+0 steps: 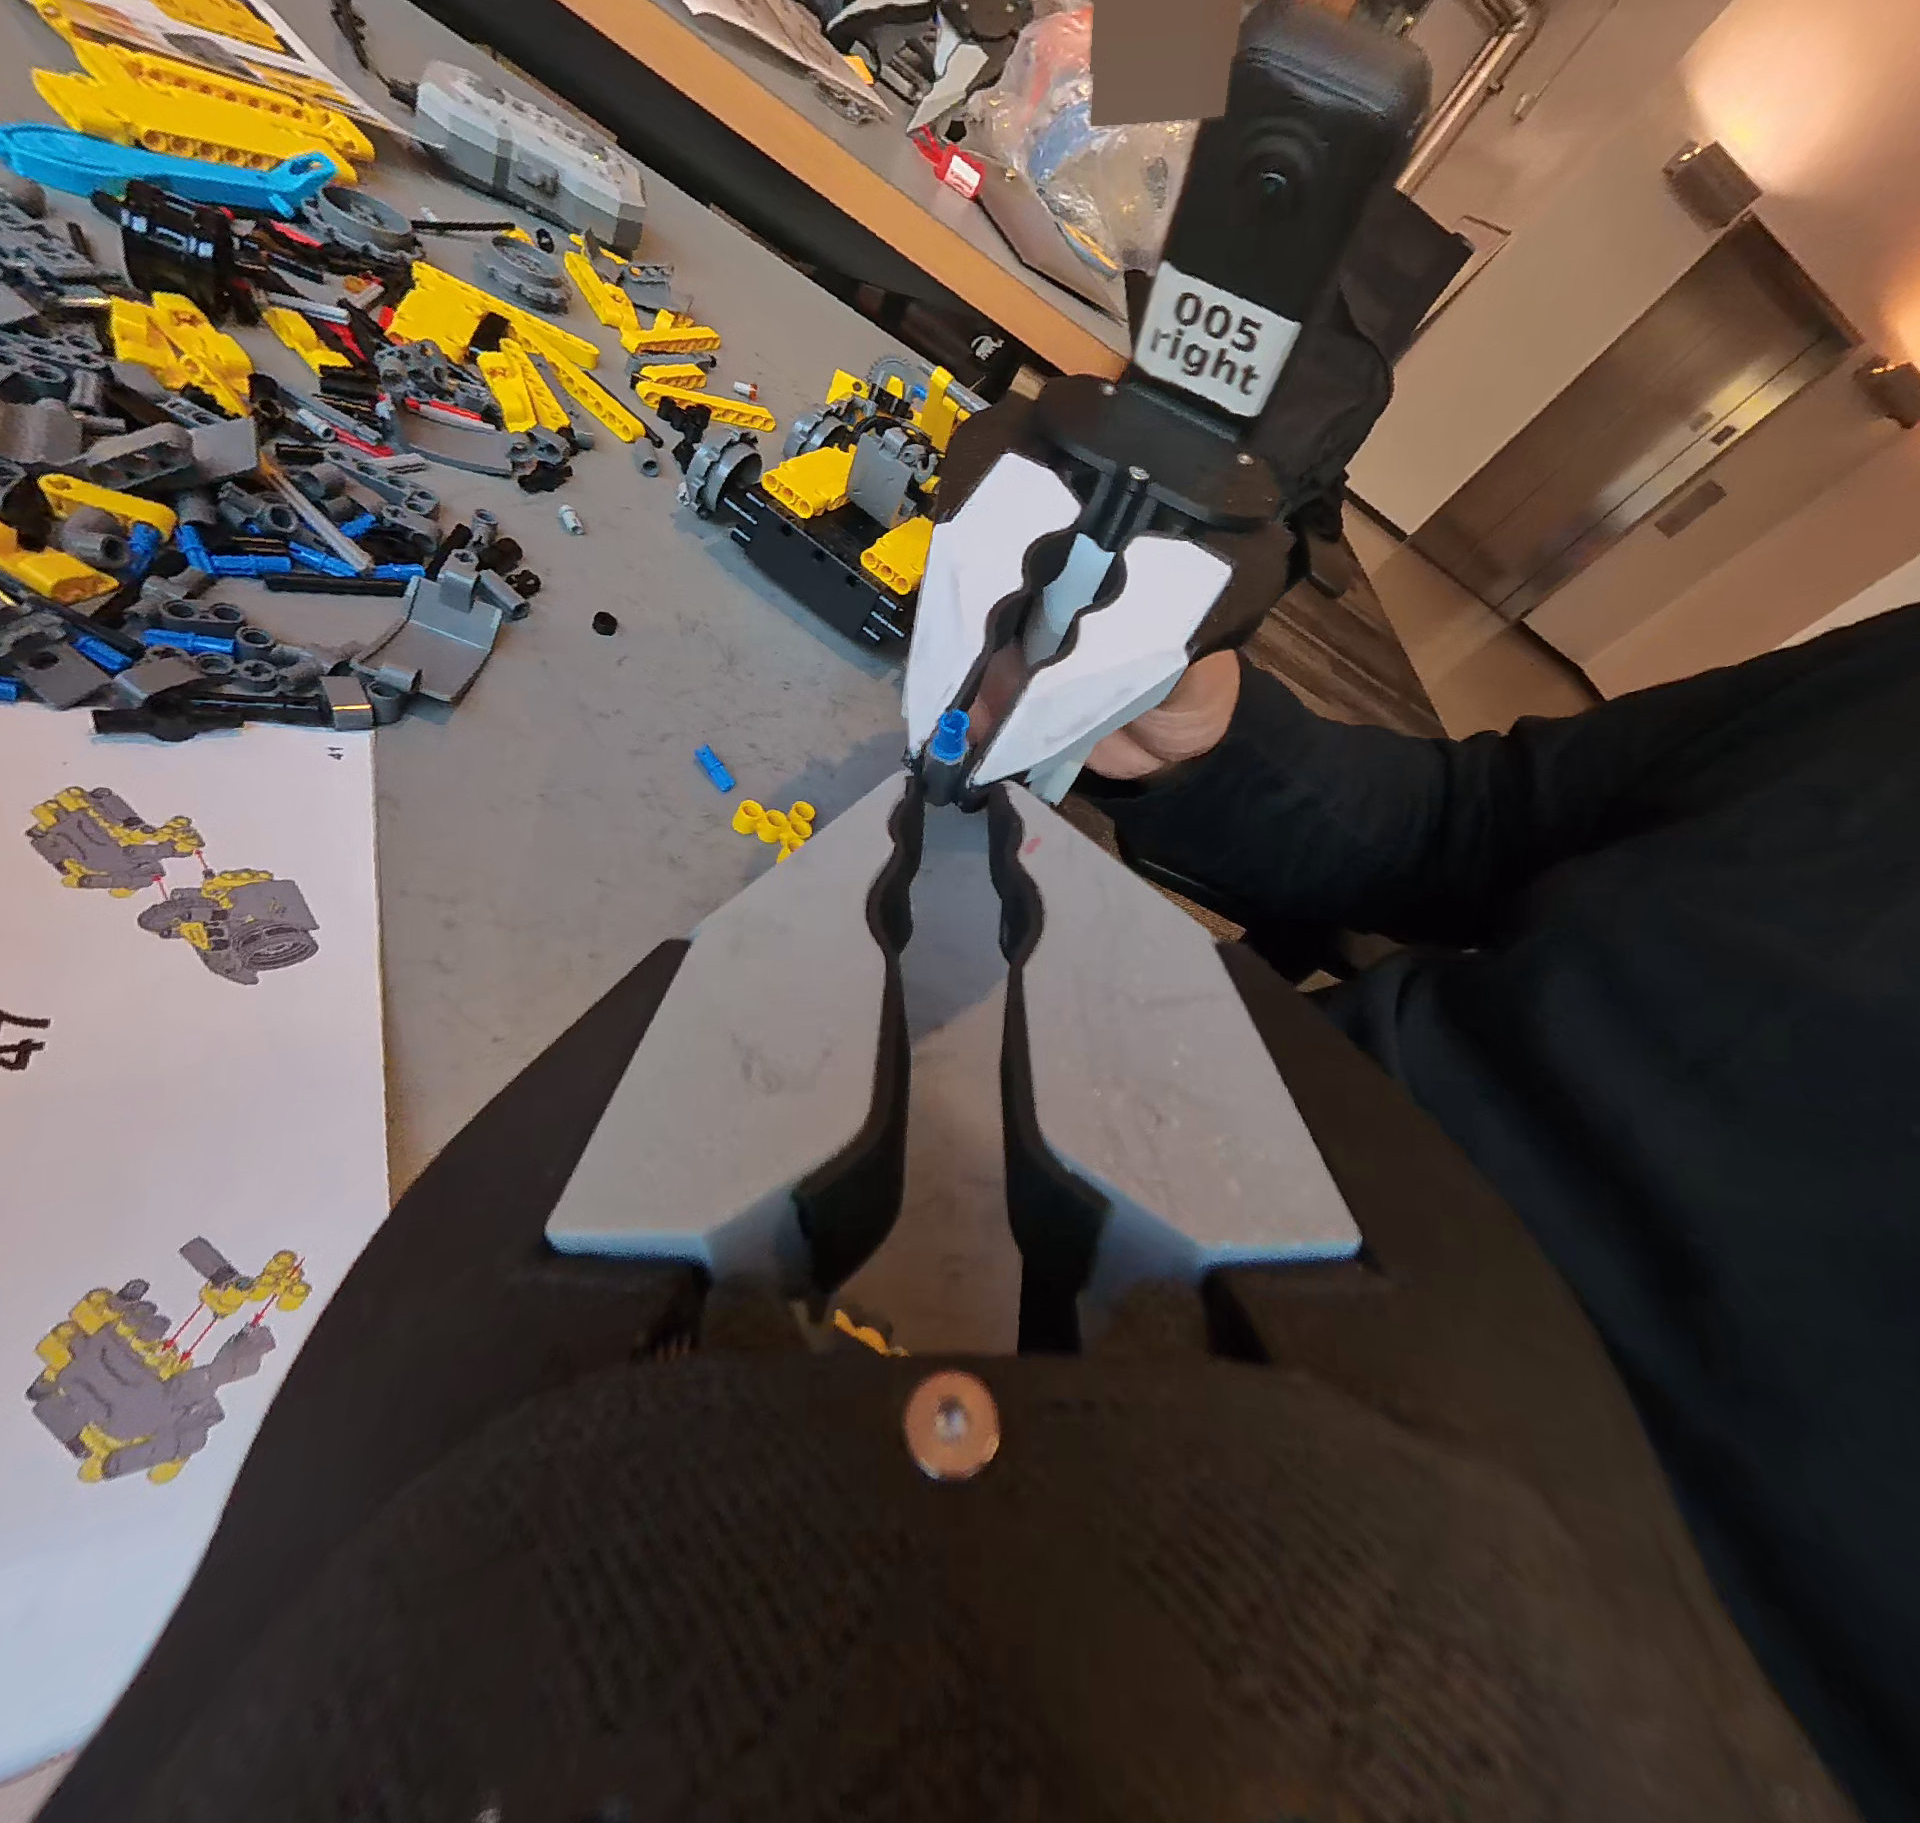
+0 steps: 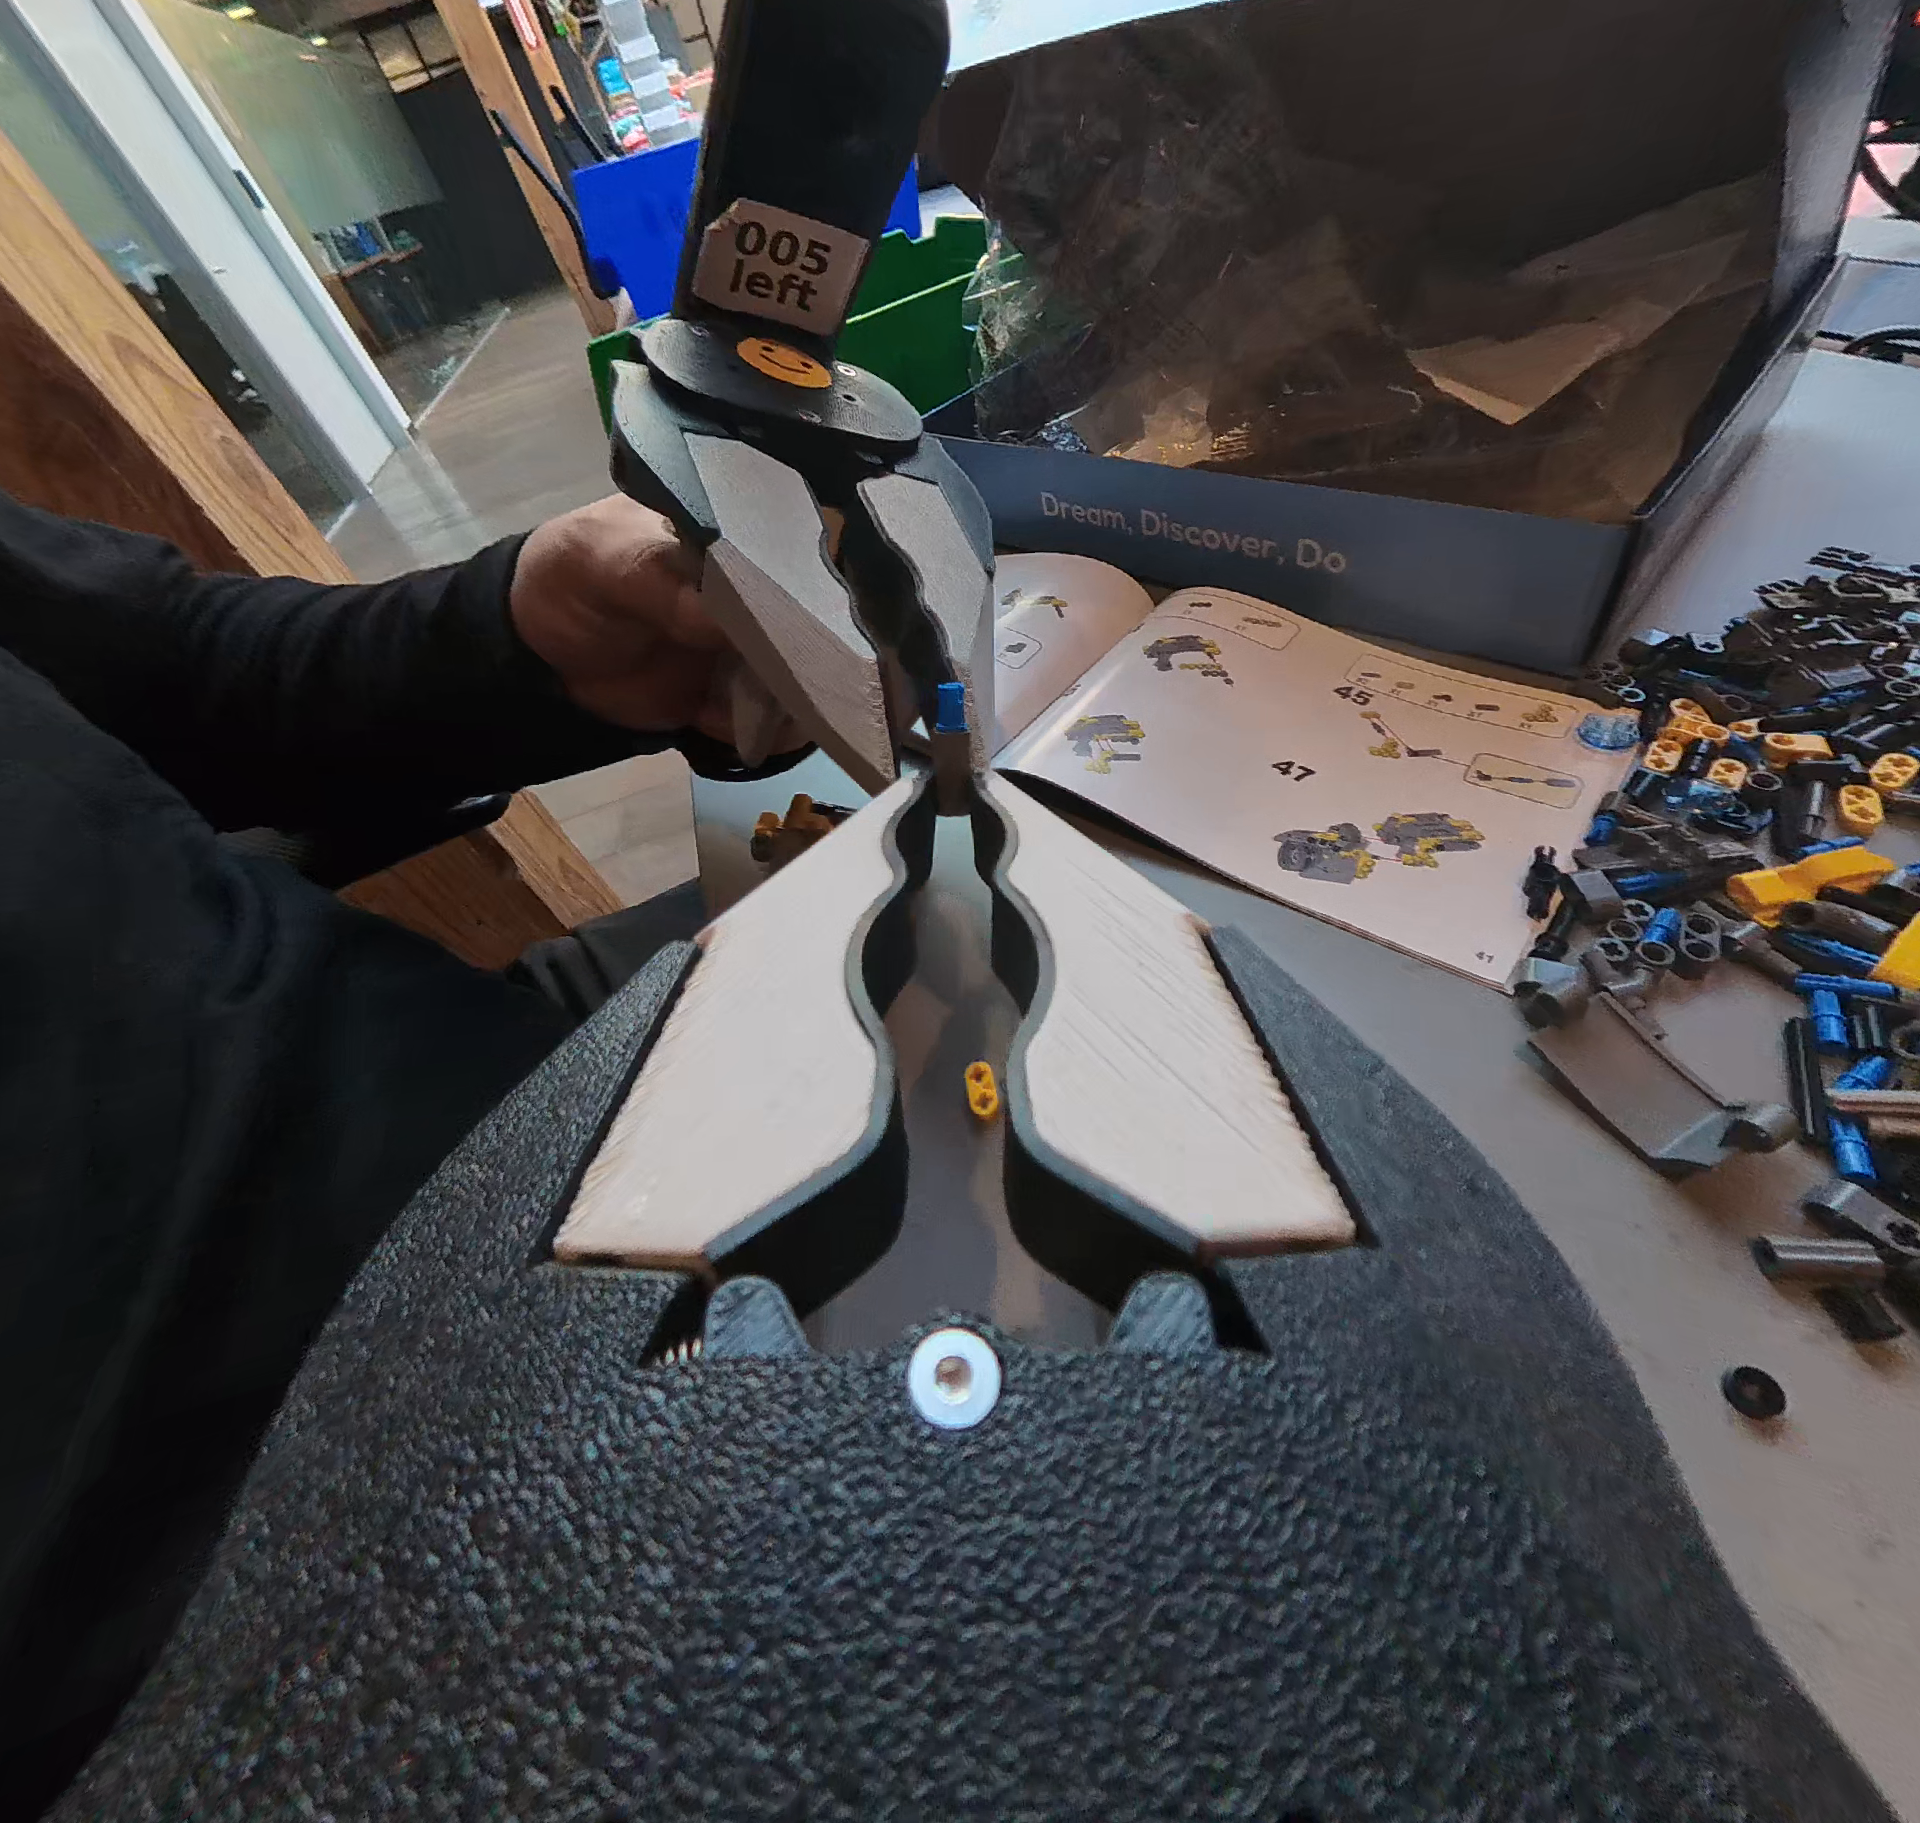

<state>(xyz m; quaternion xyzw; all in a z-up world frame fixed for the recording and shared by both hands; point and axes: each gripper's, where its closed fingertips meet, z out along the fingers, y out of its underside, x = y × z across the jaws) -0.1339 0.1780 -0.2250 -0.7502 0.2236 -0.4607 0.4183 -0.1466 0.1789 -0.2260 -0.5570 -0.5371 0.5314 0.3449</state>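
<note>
Above the tabletop point(image 1: 582, 838), the left tool point(image 1: 948, 797) and right tool point(image 2: 951, 786) meet tip to tip. Each is nearly closed on the same small grey piece point(image 2: 951, 771) with a blue pin point(image 2: 949, 705) standing from it. To the left lies a booklet point(image 1: 187, 1098); loose parts point(image 1: 260, 443) lie beyond.

Both my feeds are bright and evenly lit. Warm glare blooms on the wall point(image 1: 1766, 100) at the upper right of my left wrist view; cooler daylight comes through the glass partition point(image 2: 260, 142) in the right wrist view. Fisheye bending curves the edges. Nearest housings look soft, table shadows faint.
</note>
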